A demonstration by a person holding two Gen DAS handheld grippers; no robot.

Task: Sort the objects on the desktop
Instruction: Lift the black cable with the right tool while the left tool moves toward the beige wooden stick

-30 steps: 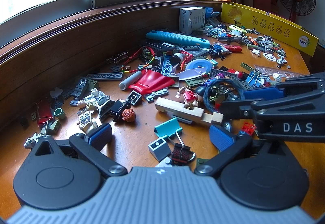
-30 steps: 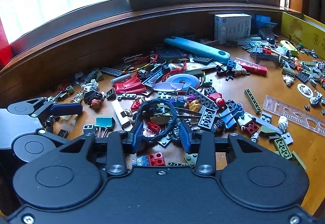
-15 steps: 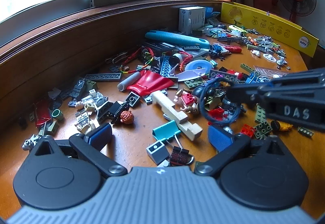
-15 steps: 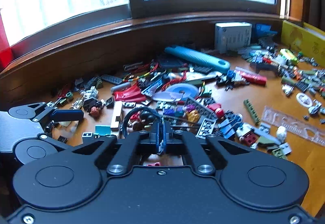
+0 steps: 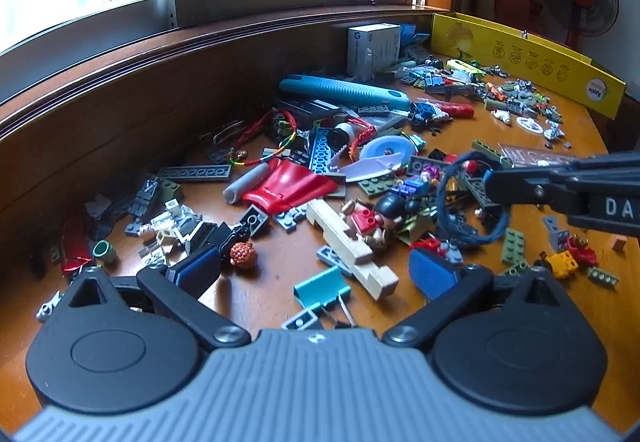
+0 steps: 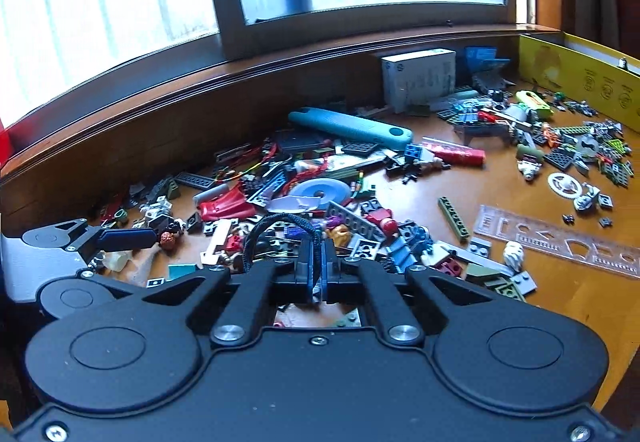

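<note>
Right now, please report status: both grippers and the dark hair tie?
Right gripper shut on dark hair tie, loop lifted off pile. Left gripper open, empty, over teal binder clip. Nothing blocking.

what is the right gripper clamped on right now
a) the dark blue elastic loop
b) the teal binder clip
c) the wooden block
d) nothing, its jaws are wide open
a: in the right wrist view the right gripper has its pads shut on the dark blue elastic loop, which arcs up out of them; the left wrist view shows the same loop hanging from its tip above the pile.
</note>
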